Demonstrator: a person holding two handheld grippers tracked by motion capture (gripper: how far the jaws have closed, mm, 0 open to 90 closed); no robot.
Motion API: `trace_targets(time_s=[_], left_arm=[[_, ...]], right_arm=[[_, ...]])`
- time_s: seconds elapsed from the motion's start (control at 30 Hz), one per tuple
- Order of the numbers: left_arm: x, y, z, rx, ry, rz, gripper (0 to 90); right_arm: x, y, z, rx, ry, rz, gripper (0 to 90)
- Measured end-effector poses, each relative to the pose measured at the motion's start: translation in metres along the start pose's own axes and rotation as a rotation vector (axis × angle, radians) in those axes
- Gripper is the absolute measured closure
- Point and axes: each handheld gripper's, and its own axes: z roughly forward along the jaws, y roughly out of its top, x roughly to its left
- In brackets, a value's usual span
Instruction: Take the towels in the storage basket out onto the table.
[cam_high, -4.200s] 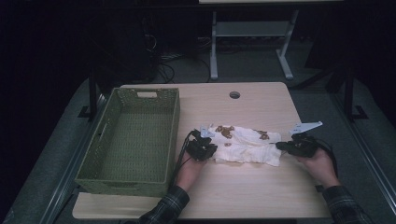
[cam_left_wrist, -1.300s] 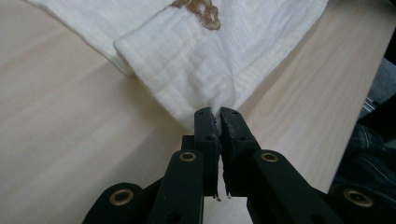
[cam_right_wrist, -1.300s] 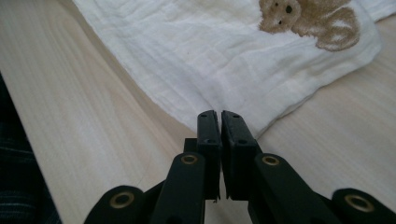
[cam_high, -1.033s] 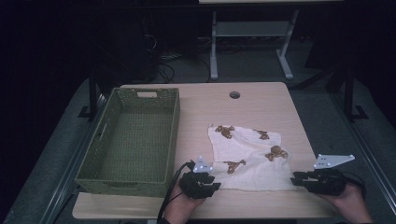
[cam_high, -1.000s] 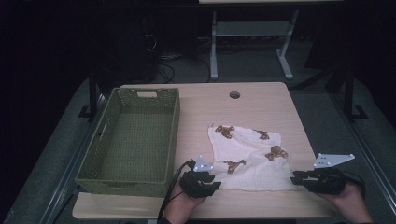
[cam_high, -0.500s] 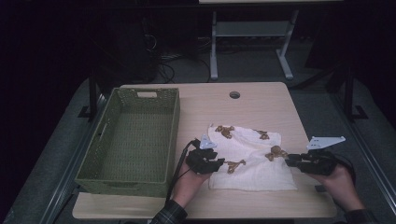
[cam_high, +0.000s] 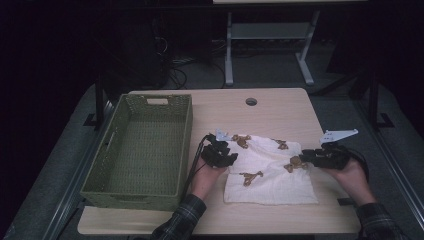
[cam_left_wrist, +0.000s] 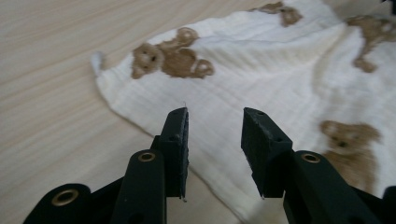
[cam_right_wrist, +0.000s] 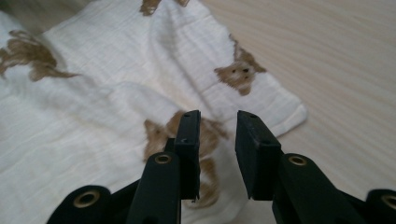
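A white cloth printed with brown teddy bears lies mostly flat on the wooden table. My left gripper hovers over the cloth's left edge near its far corner. In the left gripper view the left gripper is open, with the cloth below it and nothing between the pads. My right gripper sits over the cloth's right edge. In the right gripper view the right gripper stands open above a bear print on the cloth, gripping nothing.
A green woven basket, empty, stands left of the cloth and close to the left hand. A cable hole marks the table's far middle. Bare wood lies beyond the cloth. Dark floor and a desk frame lie behind.
Both hands have moved away from the person, from the cloth's near corners up along its side edges. The cloth has stayed spread on the table.
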Motion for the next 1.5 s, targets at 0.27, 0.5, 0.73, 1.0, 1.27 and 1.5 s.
trace_targets(time_s=[0.27,0.5,0.73,1.0,1.27,1.5], left_arm=[[0.023,0.011,0.022,0.001,0.059,-0.022,61.0],[0.041,0.021,0.040,0.007,0.105,-0.050,60.1],[0.054,0.034,0.048,0.010,0.159,-0.059,59.5],[0.059,0.030,0.059,0.064,0.184,-0.059,67.1],[0.060,0.029,0.062,0.060,0.159,-0.054,86.4],[0.065,0.038,0.052,0.011,0.170,-0.090,87.3]], right_arm=[[-0.028,0.015,0.014,-0.009,-0.035,0.016,70.2],[-0.049,0.023,0.032,0.012,-0.034,0.051,69.1],[-0.060,0.019,0.047,0.060,-0.064,0.071,69.2],[-0.060,0.015,0.051,0.081,-0.062,0.070,77.6],[-0.057,0.015,0.052,0.085,-0.049,0.056,85.4],[-0.060,0.029,0.041,0.042,-0.059,0.044,85.8]])
